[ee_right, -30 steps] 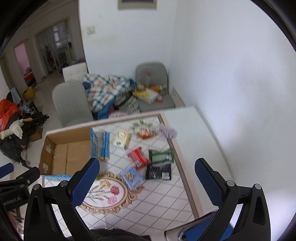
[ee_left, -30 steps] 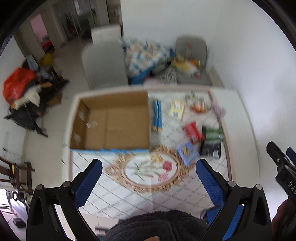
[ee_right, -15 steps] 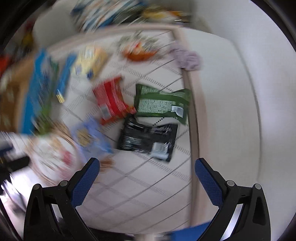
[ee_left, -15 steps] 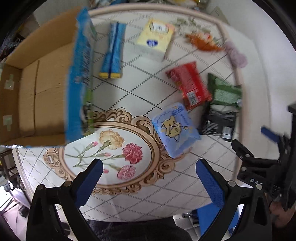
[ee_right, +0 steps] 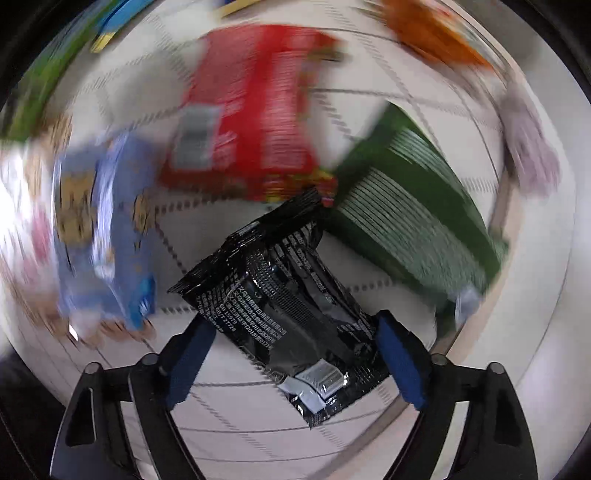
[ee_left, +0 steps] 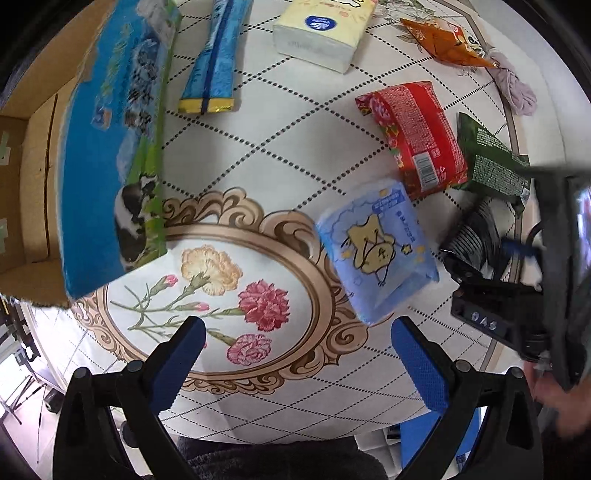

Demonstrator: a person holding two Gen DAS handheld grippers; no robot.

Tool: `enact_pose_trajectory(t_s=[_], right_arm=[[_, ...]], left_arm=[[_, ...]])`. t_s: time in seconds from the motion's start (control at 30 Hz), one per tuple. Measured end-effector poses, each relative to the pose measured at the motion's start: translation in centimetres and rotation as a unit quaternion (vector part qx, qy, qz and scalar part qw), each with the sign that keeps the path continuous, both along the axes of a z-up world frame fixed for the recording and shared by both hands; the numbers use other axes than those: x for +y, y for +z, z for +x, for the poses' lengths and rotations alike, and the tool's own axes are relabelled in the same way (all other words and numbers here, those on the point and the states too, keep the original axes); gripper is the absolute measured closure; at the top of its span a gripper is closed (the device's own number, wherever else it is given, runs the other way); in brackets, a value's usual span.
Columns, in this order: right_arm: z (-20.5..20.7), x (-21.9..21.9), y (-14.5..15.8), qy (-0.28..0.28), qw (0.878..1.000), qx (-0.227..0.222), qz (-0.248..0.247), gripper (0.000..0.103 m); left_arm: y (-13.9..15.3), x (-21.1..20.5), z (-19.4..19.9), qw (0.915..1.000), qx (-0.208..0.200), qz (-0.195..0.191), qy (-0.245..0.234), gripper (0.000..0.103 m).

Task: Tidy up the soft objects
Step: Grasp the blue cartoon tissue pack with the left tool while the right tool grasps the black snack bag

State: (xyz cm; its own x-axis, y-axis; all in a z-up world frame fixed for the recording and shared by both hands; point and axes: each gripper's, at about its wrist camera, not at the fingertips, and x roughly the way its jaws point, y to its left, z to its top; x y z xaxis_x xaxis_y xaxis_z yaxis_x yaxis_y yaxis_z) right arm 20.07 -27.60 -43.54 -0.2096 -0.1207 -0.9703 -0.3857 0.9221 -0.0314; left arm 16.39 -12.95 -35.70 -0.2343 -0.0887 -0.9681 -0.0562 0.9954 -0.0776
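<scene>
Soft packets lie on a patterned tablecloth (ee_left: 280, 155). My left gripper (ee_left: 295, 354) is open and empty, low over the cloth, just short of a light blue packet (ee_left: 376, 247). My right gripper (ee_right: 291, 350) is open, with its fingers on either side of a black packet (ee_right: 284, 295), and shows at the right of the left wrist view (ee_left: 491, 295). A red packet (ee_left: 413, 133), a green packet (ee_left: 491, 162), an orange packet (ee_left: 443, 44), a yellow tissue pack (ee_left: 321, 29) and a blue-and-yellow packet (ee_left: 214, 70) lie further out.
An open cardboard box (ee_left: 33, 155) with a blue-and-green printed flap (ee_left: 110, 147) stands at the left. A lilac scrunchie (ee_left: 517, 88) lies by the table's right edge. The right wrist view is blurred by motion.
Both grippers have dropped from high above the table to close over it. The right gripper has come down around the black packet, the left toward the light blue packet.
</scene>
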Motion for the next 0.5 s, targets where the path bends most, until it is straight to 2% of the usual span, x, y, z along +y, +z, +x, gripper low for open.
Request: enact_pose_trajectory(t_s=[0.03, 0.07, 0.13, 0.2, 0.27, 0.4, 0.5], right_arm=[[0.1, -1.6, -0.1, -0.074, 0.997, 0.015, -0.006, 0.018], [-0.1, -3.7, -0.2, -0.165, 0.985, 0.041, 0.004, 0.018], [-0.6, -5.8, 0.0, -0.250, 0.966, 0.049, 0.052, 0.017], [-1.1, -7.4, 0.7, -0.294, 0.951, 0.046, 0.082, 0.016], [-1.3, -8.4, 1.4, -0.299, 0.948, 0.043, 0.103, 0.016], [-3.3, -9.8, 2.7, -0.268, 0.960, 0.016, 0.085, 0.016], [-3.9, -10.8, 3.0, -0.255, 0.963, 0.013, 0.082, 0.016]], left_arm=[[0.0, -0.2, 0.3, 1.0000, 0.001, -0.002, -0.001, 0.000], [-0.4, -0.6, 0.5, 1.0000, 0.006, -0.007, 0.001, 0.000], [-1.1, -1.0, 1.1, 0.9995, 0.024, -0.018, 0.011, 0.000], [-2.2, -1.4, 1.7, 0.9979, 0.043, -0.039, 0.029, 0.000], [-3.2, -1.9, 2.4, 0.9953, 0.060, -0.061, 0.047, 0.000], [-6.0, -2.8, 3.5, 0.9891, 0.090, -0.086, 0.080, 0.000], [-7.9, -3.4, 3.4, 0.9851, 0.111, -0.088, 0.097, 0.000]])
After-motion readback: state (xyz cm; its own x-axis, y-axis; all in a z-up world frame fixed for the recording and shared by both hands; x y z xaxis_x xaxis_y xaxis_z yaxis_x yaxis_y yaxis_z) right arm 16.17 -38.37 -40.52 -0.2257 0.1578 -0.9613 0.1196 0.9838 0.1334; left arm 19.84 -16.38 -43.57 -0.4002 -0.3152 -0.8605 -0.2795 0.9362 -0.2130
